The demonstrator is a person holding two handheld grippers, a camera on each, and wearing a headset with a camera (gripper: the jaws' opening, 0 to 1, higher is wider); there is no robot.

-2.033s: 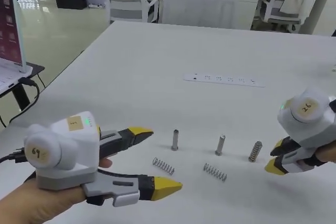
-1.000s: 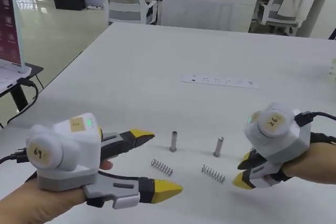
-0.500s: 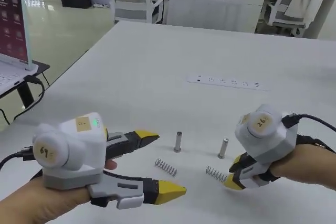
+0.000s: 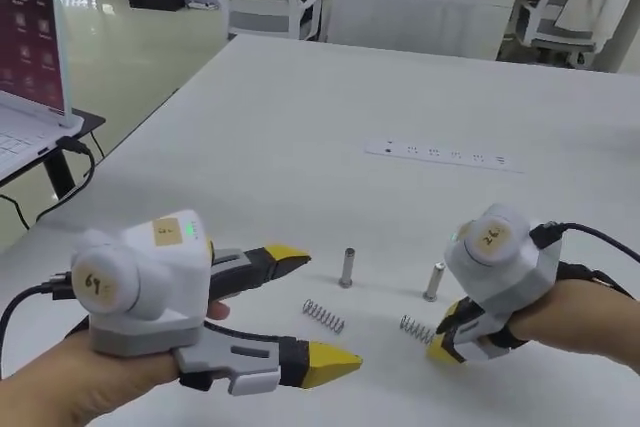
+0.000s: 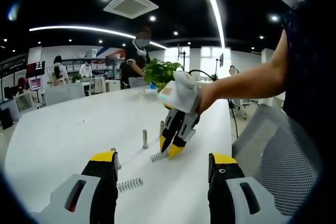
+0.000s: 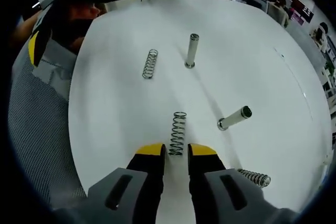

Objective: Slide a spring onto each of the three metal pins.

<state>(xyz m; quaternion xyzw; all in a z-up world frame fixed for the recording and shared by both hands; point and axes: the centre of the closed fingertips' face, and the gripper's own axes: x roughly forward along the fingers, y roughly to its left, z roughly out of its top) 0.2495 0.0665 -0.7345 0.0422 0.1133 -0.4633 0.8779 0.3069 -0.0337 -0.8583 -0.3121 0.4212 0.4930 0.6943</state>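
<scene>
Looks a third done at most: left pin [image 4: 348, 267] and right pin [image 4: 436, 280] upright and bare on the surface [image 4: 400, 97], with a loose spring [image 4: 323, 315] flat at 7 o'clock of the left pin. Shows the right gripper [image 6: 177, 150] narrowed around the second spring [image 6: 178, 129]'s near end, not clearly pinching, and the left gripper [image 4: 322, 309] spread wide, empty. Leaves a third spring [image 6: 255, 178], half hidden at 4 o'clock in the right gripper view, possibly on its pin already.

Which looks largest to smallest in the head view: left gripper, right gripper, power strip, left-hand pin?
1. left gripper, though nearness to the camera enlarges it; the two grippers may really match.
2. right gripper.
3. power strip, long but thin.
4. left-hand pin.
</scene>
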